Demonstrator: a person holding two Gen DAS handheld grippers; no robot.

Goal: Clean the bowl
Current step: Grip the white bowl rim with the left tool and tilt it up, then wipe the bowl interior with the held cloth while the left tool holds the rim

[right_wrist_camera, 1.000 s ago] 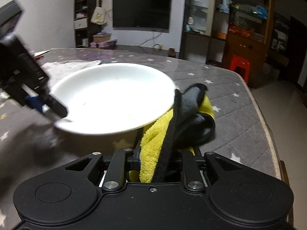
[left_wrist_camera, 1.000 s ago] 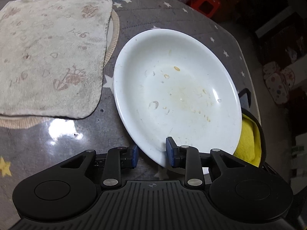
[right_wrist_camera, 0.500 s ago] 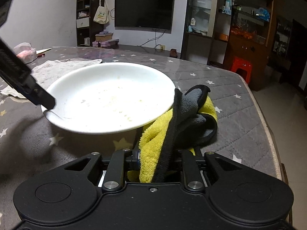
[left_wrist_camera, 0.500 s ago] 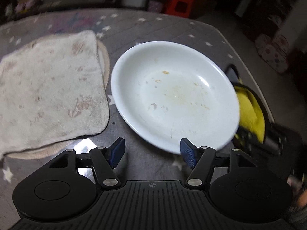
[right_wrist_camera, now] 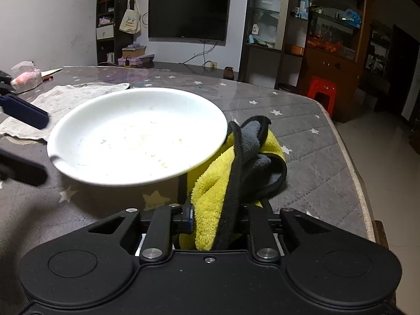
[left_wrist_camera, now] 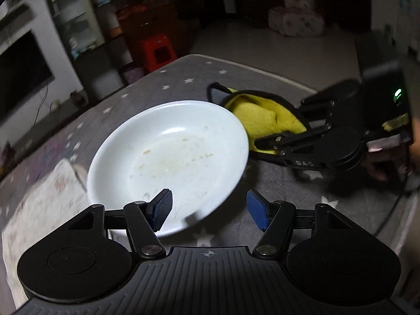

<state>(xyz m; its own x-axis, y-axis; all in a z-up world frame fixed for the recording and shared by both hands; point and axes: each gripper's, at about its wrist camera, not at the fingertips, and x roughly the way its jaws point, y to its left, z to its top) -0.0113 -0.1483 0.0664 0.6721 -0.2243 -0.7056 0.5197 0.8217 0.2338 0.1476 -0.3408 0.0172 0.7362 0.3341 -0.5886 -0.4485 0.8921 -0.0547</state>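
Observation:
A shallow white bowl [left_wrist_camera: 168, 157] with dried food smears lies on the grey star-patterned table; it also shows in the right wrist view [right_wrist_camera: 136, 134]. My left gripper [left_wrist_camera: 210, 210] is open and empty, its blue pads just above the bowl's near rim. My right gripper [right_wrist_camera: 218, 220] is shut on a yellow and grey cleaning cloth [right_wrist_camera: 236, 168], which lies against the bowl's right edge. The cloth [left_wrist_camera: 262, 120] and the right gripper [left_wrist_camera: 315, 141] also show in the left wrist view, right of the bowl.
A stained white towel [left_wrist_camera: 44, 204] lies left of the bowl, also in the right wrist view [right_wrist_camera: 68, 97]. A wrapped pink packet [right_wrist_camera: 26, 77] sits at the far left. The table's edge [right_wrist_camera: 351, 157] runs along the right, with a red stool [right_wrist_camera: 321, 92] beyond.
My left gripper let go of the bowl's rim, opened wide and swung its view round to the right. The bowl now rests flat. The right gripper stays shut on the cloth.

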